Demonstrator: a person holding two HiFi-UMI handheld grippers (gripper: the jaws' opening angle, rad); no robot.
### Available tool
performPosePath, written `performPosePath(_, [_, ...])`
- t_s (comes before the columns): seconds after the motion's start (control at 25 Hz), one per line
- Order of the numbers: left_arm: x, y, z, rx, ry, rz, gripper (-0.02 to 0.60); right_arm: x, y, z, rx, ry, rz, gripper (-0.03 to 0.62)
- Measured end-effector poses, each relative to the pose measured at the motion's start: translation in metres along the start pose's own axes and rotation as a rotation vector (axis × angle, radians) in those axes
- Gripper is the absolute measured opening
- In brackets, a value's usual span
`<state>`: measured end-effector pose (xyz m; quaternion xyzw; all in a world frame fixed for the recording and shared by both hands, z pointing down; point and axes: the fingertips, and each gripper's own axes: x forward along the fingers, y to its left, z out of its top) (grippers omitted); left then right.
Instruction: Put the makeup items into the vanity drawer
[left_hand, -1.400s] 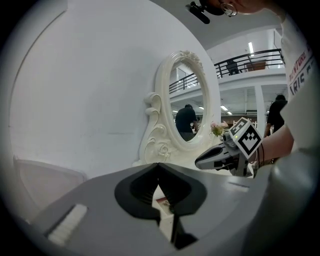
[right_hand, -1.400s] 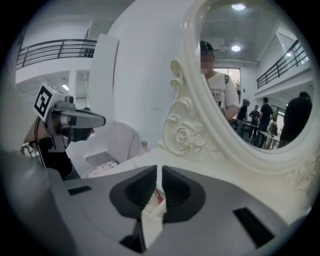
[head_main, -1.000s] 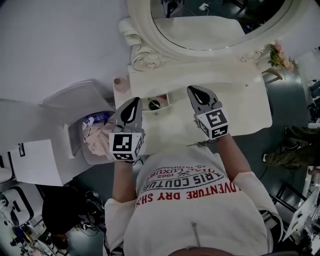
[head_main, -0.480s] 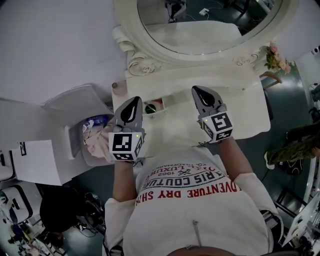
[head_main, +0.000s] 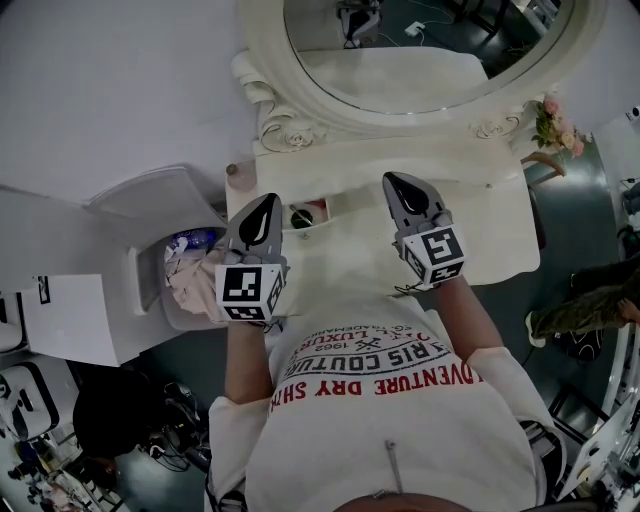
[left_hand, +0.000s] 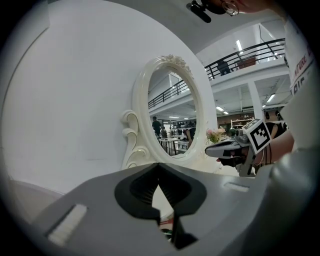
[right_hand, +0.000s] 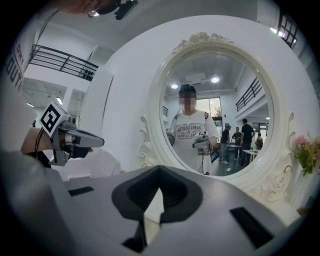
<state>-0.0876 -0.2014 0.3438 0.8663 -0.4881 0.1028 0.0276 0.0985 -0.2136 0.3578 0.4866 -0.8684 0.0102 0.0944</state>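
The white vanity table (head_main: 500, 215) stands below me in the head view. Its small drawer (head_main: 335, 200) is open between my two grippers. Inside lie a dark round item (head_main: 297, 217) and a red item (head_main: 318, 207). My left gripper (head_main: 266, 206) hovers just left of the drawer, shut, with nothing between its jaws (left_hand: 160, 192). My right gripper (head_main: 393, 182) hovers just right of the drawer, also shut and empty (right_hand: 159, 192). Each gripper view shows the other gripper: the right gripper (left_hand: 232, 147) and the left gripper (right_hand: 70, 137).
An oval mirror (head_main: 420, 50) in a carved white frame rises behind the tabletop. Pink flowers (head_main: 550, 115) stand at the back right corner. A small bottle (head_main: 236, 170) sits at the left corner. A white bin (head_main: 185, 270) with its lid up stands left of the vanity.
The head view has shifted slightly, so the vanity sits a little higher in the picture. Both grippers stay shut and hold almost the same places beside the drawer.
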Motion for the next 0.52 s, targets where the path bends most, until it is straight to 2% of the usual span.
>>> performPosePath(0.52, [-0.0076, 0.0049, 0.0016, -0.011, -0.014, -0.002, 0.011, 0.0018, 0.0065, 0.0082, -0.004, -0.016, -0.030, 0.006])
